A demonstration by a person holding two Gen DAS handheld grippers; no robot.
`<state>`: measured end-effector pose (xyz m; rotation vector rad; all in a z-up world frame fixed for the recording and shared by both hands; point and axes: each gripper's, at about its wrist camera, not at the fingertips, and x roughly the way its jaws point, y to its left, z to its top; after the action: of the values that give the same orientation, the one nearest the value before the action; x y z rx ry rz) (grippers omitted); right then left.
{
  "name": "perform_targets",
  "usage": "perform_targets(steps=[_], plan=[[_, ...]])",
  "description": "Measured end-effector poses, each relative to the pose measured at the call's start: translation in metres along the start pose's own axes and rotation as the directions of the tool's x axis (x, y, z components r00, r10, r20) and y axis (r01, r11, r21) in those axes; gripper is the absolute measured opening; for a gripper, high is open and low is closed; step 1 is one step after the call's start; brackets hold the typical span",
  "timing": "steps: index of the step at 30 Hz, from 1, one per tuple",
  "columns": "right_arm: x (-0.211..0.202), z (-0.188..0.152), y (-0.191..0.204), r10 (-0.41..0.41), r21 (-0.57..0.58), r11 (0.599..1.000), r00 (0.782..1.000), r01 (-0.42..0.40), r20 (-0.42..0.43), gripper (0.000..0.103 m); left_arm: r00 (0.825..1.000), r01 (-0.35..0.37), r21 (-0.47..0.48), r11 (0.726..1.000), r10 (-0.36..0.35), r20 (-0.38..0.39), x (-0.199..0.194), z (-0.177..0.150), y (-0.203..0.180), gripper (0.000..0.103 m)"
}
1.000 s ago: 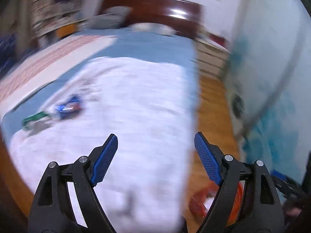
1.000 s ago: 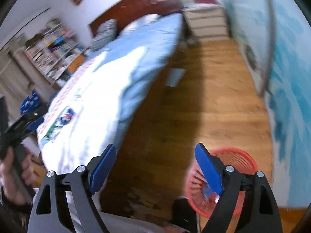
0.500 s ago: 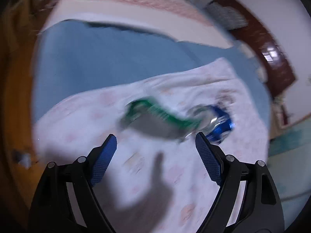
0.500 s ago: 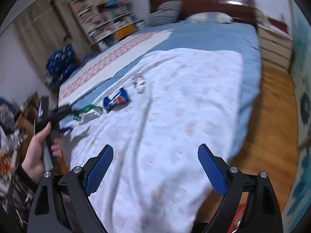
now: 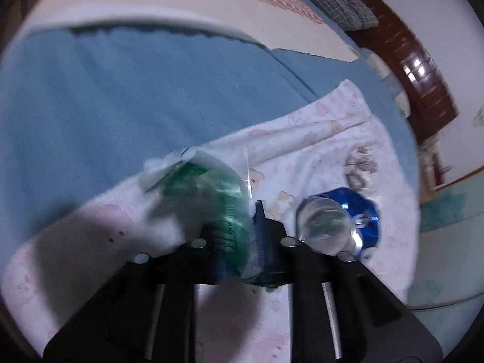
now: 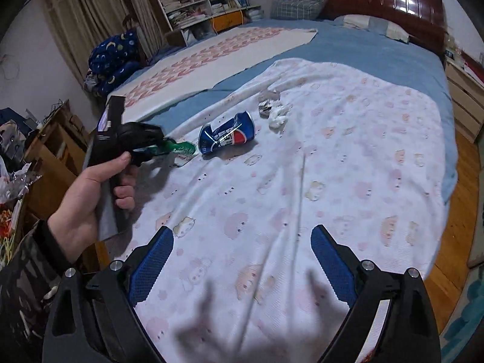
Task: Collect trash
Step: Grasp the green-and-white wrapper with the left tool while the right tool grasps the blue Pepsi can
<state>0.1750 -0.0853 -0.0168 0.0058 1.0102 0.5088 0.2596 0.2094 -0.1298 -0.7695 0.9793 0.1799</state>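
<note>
Trash first: my left gripper [image 5: 242,236] jaws are closing on the green wrapper [image 5: 211,193] lying on the white blanket [image 6: 332,166], beside the crushed blue can [image 6: 228,133]. A second ago those jaws gaped over bare bedding. Right gripper [image 6: 242,264] jaws are widening, empty. Next: lift the wrapper, find the bin.

One green wrapper [image 6: 181,148], one crushed blue can [image 6: 227,133], two pillows [image 6: 298,1]
</note>
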Motion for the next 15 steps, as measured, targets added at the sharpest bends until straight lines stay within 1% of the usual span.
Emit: perform_targets(steps=[1,2,5,6,8,11,14,15], plan=[[0.009,0.004,0.003,0.005,0.008,1.0,1.0,-0.005,-0.002,0.093,1.0,0.027,-0.026,0.999,-0.027,-0.002,-0.003,0.001,0.005,0.012],[0.016,0.008,0.004,0.013,0.02,1.0,1.0,-0.013,-0.002,0.094,0.999,0.037,-0.035,0.999,-0.037,0.005,-0.006,0.001,0.006,0.012],[0.033,0.023,0.0,0.065,0.101,0.993,0.998,-0.065,-0.001,0.095,0.997,0.062,-0.027,0.998,-0.061,0.053,-0.028,0.002,0.005,0.01],[0.043,0.032,-0.003,0.09,0.148,0.985,0.996,-0.089,-0.002,0.095,0.995,0.068,-0.013,0.998,-0.067,0.073,-0.036,0.001,0.002,0.01],[0.059,0.044,-0.005,0.109,0.196,0.975,0.994,-0.106,-0.005,0.095,0.992,0.064,0.017,0.998,-0.066,0.106,-0.052,-0.002,-0.003,0.01],[0.098,0.07,-0.014,0.151,0.327,0.935,0.988,-0.137,-0.016,0.095,0.988,0.055,0.072,0.996,-0.065,0.137,-0.072,-0.011,-0.012,0.01],[0.132,0.088,-0.016,0.143,0.399,0.91,0.989,-0.112,-0.047,0.09,0.987,0.032,0.127,0.991,-0.052,0.155,-0.088,-0.024,-0.019,0.01],[0.149,0.096,-0.017,0.153,0.431,0.895,0.986,-0.113,-0.059,0.089,0.986,0.03,0.147,0.989,-0.053,0.155,-0.092,-0.028,-0.022,0.01]])
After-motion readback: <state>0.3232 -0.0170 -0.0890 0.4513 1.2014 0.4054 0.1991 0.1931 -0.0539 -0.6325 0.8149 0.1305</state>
